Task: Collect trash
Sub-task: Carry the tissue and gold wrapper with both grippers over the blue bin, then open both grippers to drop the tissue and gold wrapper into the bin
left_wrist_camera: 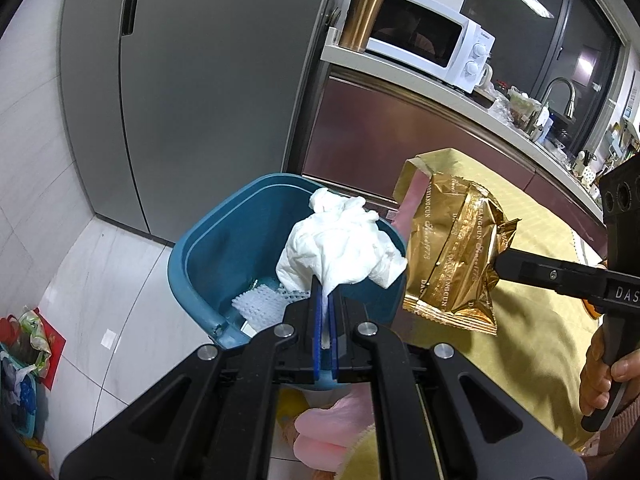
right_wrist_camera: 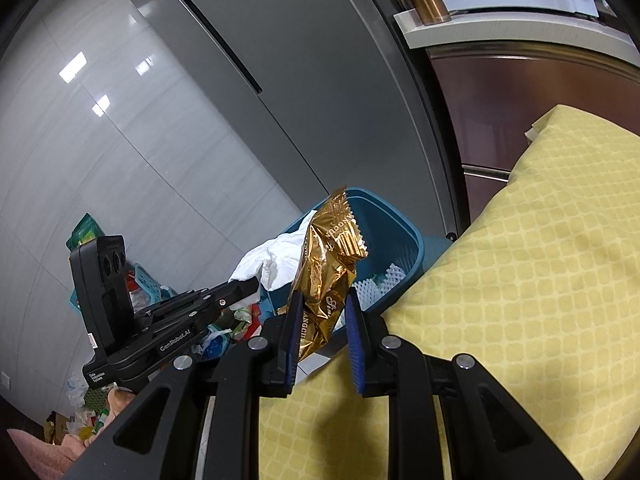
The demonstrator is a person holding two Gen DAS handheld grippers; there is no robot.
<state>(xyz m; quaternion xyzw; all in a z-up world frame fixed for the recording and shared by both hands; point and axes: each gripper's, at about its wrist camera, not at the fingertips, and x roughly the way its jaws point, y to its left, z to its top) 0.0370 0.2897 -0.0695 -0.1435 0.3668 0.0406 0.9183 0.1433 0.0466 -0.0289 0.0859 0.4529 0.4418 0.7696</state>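
Note:
A crumpled white tissue [left_wrist_camera: 340, 244] is pinched in my left gripper [left_wrist_camera: 326, 294], which is shut on it and holds it over the open blue bin [left_wrist_camera: 192, 248]. My right gripper [right_wrist_camera: 322, 300] is shut on a crinkled gold foil wrapper [right_wrist_camera: 328, 264], held just right of the bin at the table's edge. In the left wrist view the gold wrapper [left_wrist_camera: 452, 248] hangs from the right gripper [left_wrist_camera: 502, 266] beside the tissue. The right wrist view shows the left gripper [right_wrist_camera: 250, 286] with the tissue [right_wrist_camera: 276, 256] in front of the bin [right_wrist_camera: 404, 236]. White foam netting [left_wrist_camera: 260, 304] lies in the bin.
A table under a yellow cloth [right_wrist_camera: 520, 260] borders the bin on the right. A grey fridge [left_wrist_camera: 200, 80] stands behind. A counter carries a microwave [left_wrist_camera: 424, 36], a gold tumbler [left_wrist_camera: 364, 16] and a tap [left_wrist_camera: 560, 96]. Bags and baskets clutter the floor [left_wrist_camera: 24, 352] at left.

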